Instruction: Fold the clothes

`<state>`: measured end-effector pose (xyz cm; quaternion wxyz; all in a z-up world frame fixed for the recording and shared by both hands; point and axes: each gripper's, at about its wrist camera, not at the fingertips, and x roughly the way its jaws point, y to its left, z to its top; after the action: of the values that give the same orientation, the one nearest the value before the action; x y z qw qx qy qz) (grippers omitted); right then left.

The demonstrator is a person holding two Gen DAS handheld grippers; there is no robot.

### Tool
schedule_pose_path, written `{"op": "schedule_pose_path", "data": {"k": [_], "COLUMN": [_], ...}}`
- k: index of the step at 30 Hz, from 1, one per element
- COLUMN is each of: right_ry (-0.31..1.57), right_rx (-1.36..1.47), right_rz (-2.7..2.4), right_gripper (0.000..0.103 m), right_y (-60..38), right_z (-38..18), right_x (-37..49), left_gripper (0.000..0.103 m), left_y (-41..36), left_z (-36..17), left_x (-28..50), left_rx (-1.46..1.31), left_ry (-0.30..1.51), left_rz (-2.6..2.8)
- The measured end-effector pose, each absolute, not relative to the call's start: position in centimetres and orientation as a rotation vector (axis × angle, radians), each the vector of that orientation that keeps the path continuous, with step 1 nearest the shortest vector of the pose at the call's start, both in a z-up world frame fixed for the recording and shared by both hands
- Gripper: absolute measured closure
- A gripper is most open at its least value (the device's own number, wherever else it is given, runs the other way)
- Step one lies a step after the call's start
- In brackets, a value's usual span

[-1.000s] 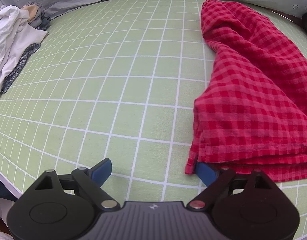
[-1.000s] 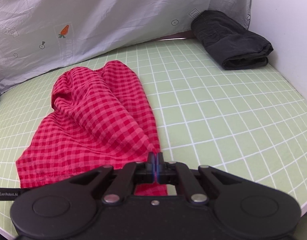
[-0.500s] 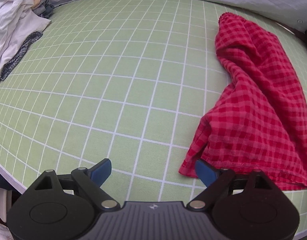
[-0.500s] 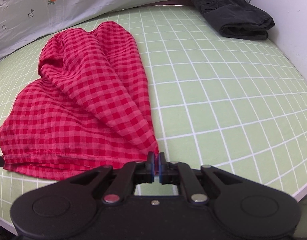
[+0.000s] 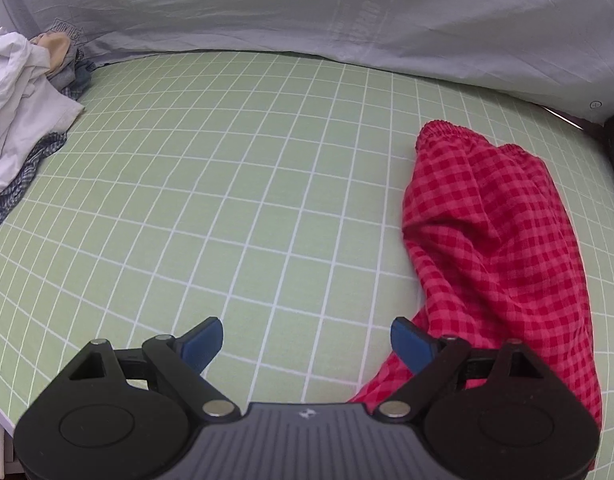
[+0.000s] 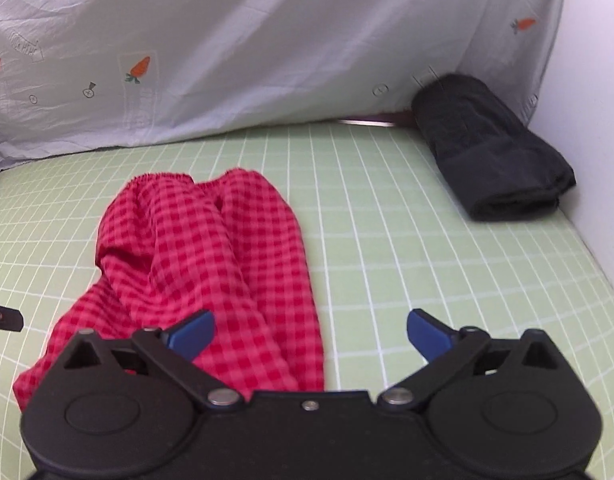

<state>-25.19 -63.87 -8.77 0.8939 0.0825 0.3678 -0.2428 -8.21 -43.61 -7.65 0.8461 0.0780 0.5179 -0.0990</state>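
Our left tool (image 5: 307, 340) is spread wide and grasps nothing; our right tool (image 6: 311, 332) is likewise released. Just beyond both lie the red checked shorts (image 6: 211, 264), loosely bunched on the green gridded worktop (image 5: 227, 200), waistband at the far end. Right of the shorts rests a folded black garment (image 6: 491, 152); well left of them sits a pile of pale clothes (image 5: 19, 112).

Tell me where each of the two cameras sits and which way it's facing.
Left wrist: on the left hand-held gripper, looking along its open fingers across the green grid mat toward the grey sheet; clothes pile far left.
Right wrist: on the right hand-held gripper, open, facing the same sheet; folded black garment far right.
Shared: the red checked shorts, mat and sheet.
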Motion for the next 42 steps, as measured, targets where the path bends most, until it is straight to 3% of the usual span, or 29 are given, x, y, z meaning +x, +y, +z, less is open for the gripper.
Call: {"op": "schedule_pose_path", "data": {"k": [9,11,14,16,18,23,24,26,32,36,38,39,42], "right_ry": [0.766,0.768,0.771,0.781,0.806,0.869,0.87,0.865,0.716,0.735,0.752,0.76,0.783], "right_rx": [0.088,0.091,0.101,0.11,0.126,0.184,0.192,0.202,0.199,0.256,0.285,0.299,0.342], "right_rz": [-0.361,-0.319,-0.251,-0.207,-0.165,-0.113,-0.107,-0.096,-0.137,-0.229,-0.275,-0.299,-0.369], "right_gripper": [0.0,0.004,0.028,0.054,0.063,0.066,0.072,0.101,0.103,0.102,0.095,0.08,0.073], "right_y": [-65.3,-65.4,-65.6,-65.7,-65.5,-65.6,-65.7,-65.8,-66.8,-69.2,-70.3,-70.9,-72.7], "right_z": [-10.2,-10.4,-10.6,-11.0,-11.8,-14.1,-14.2,-14.2,-9.9,-10.1,-10.4,-10.5,-10.9], "right_x": [-15.3,-13.3,-10.3,-8.4,-6.9,-5.1,-5.1,-5.2,-6.6,-8.3,-9.1,-9.5,-10.7], "left_gripper": [0.012,0.012,0.012,0.012,0.012,0.012,0.012,0.012,0.012,0.012,0.012,0.012,0.012], "left_y": [-47.7,-48.8,-50.3,-50.7,-50.9,-51.2,-51.2,-50.9,-50.5,-50.3,-50.1,-49.9,-49.1], "left_z": [-9.3,-9.7,-9.8,-10.0,-10.2,-11.0,-11.2,-11.2,-9.5,-8.7,-8.9,-9.2,-9.4], "left_x": [-1.7,-0.3,1.0,1.8,2.5,3.8,4.0,4.4,4.9,5.6,6.0,6.0,5.4], "left_rx": [0.194,0.193,0.198,0.213,0.232,0.255,0.252,0.234,0.233,0.225,0.209,0.204,0.189], "left_ry": [1.107,1.124,1.105,1.086,1.071,1.071,1.075,1.071,0.936,0.883,0.904,0.925,0.974], "left_rz": [-0.181,-0.188,-0.211,-0.212,-0.215,-0.229,-0.228,-0.216,-0.185,-0.175,-0.175,-0.177,-0.194]}}
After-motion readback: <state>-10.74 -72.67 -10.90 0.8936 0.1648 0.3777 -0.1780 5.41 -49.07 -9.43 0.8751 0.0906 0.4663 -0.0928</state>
